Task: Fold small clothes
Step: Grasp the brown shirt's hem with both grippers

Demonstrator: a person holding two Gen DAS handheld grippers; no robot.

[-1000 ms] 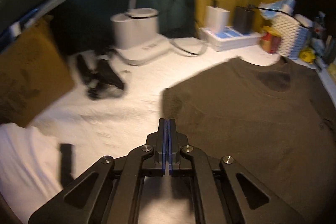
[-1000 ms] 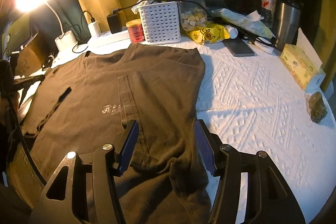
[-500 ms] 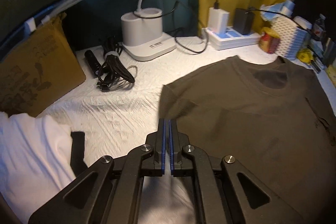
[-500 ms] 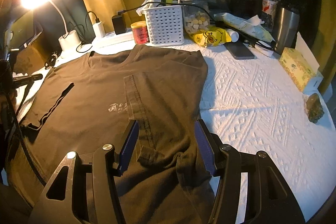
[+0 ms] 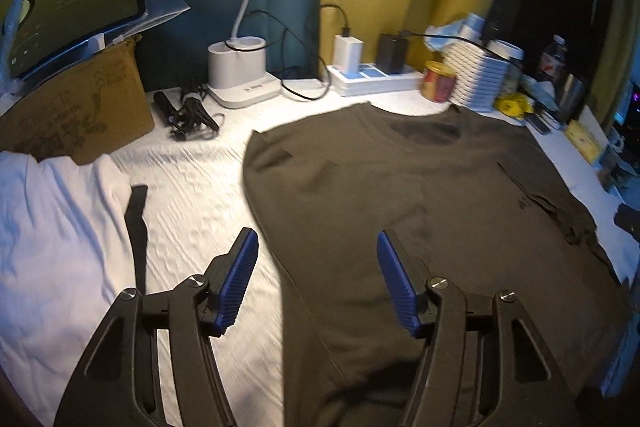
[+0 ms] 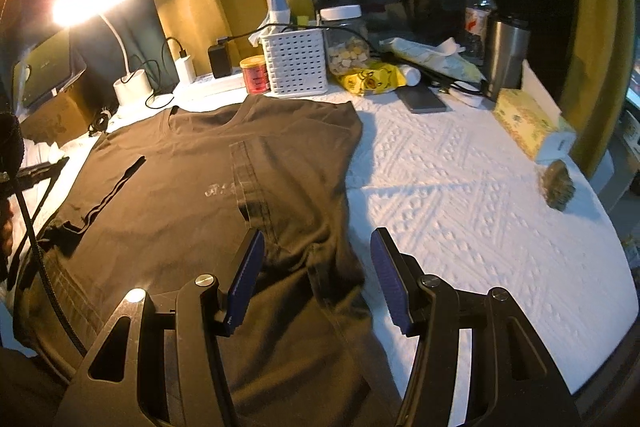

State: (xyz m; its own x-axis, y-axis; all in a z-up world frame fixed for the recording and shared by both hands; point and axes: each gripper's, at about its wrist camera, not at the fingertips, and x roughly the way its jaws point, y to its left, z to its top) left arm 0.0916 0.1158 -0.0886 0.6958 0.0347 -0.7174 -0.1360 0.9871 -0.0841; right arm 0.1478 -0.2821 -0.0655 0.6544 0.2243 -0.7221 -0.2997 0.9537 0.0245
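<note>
Snagging is the hazard: left of the dark t-shirt (image 5: 400,195), a soft white garment (image 5: 48,227) could get dragged along. The left tool (image 5: 316,267) is opening, unladen, over the shirt's left edge. The limp, matte shirt lies flat on the embossed white desk (image 6: 460,211) cover, side panels folded inward. Over its rumpled right fold the right tool (image 6: 318,267) hovers released; a careless pinch would bunch it.

A lit white lamp (image 5: 239,75) stands at the back of the desk (image 6: 460,195) beside a power strip (image 5: 376,83), red tin (image 6: 255,74), white basket (image 6: 295,66) and steel tumbler (image 6: 507,57).
</note>
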